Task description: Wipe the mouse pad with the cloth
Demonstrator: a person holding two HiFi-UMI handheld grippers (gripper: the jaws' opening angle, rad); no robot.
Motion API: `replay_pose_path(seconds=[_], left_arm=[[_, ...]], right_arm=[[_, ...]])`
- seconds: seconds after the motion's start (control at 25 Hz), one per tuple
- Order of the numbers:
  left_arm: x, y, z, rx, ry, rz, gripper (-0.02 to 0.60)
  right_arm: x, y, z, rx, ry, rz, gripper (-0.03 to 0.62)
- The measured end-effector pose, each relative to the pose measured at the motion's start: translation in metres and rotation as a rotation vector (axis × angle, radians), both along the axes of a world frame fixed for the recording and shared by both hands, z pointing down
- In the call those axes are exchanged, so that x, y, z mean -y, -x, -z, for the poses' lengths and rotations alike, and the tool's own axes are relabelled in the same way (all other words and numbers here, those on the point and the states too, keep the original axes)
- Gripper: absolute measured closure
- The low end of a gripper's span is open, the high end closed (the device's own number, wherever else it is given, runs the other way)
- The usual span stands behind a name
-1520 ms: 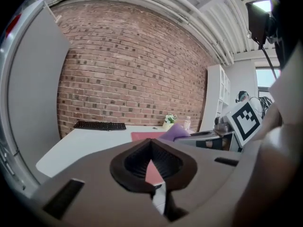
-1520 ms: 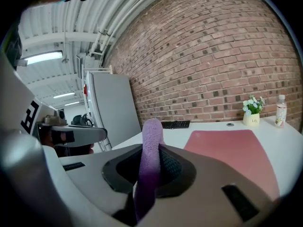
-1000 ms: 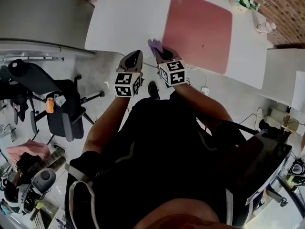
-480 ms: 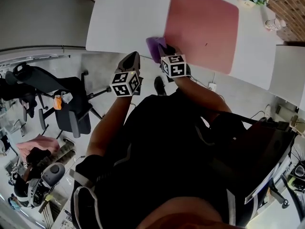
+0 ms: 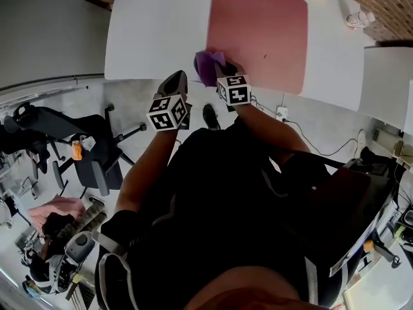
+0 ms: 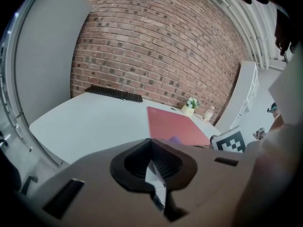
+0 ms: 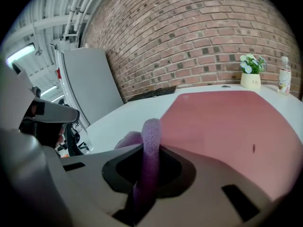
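Right gripper, clamped on the purple cloth, hovers at the mouse pad's near-left corner, pad stretching ahead-right (left gripper, jaws together and empty, hangs beside the table).

Looking down on a white, round-cornered tabletop. Carries a flat pink rectangular mouse pad on its right half, reaching close to the near edge. Holds a long black keyboard along the far edge, left of the pad. Bears a small cream pot of white flowers and a small clear bottle near the far right corner, side by side, just beyond the pad.
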State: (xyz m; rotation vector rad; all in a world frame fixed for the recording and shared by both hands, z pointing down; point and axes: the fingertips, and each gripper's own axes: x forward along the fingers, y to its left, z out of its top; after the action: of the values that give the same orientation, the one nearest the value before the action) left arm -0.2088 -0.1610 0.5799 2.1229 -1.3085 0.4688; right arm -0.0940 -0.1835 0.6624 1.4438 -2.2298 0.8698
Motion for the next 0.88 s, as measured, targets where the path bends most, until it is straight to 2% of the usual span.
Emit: replay_pose_path(seconds=[0.16, 0.88], left_arm=[[-0.003, -0.025, 0.000, -0.027, 0.013, -0.042, 0.581], [0.007, -0.129, 0.001, -0.050, -0.003, -0.244, 0.581]], right_arm=[[-0.002, -0.022, -0.001, -0.008, 0.012, -0.040, 0.536], [-0.026, -0.135, -0.012, -0.059, 0.051, -0.223, 0.534]])
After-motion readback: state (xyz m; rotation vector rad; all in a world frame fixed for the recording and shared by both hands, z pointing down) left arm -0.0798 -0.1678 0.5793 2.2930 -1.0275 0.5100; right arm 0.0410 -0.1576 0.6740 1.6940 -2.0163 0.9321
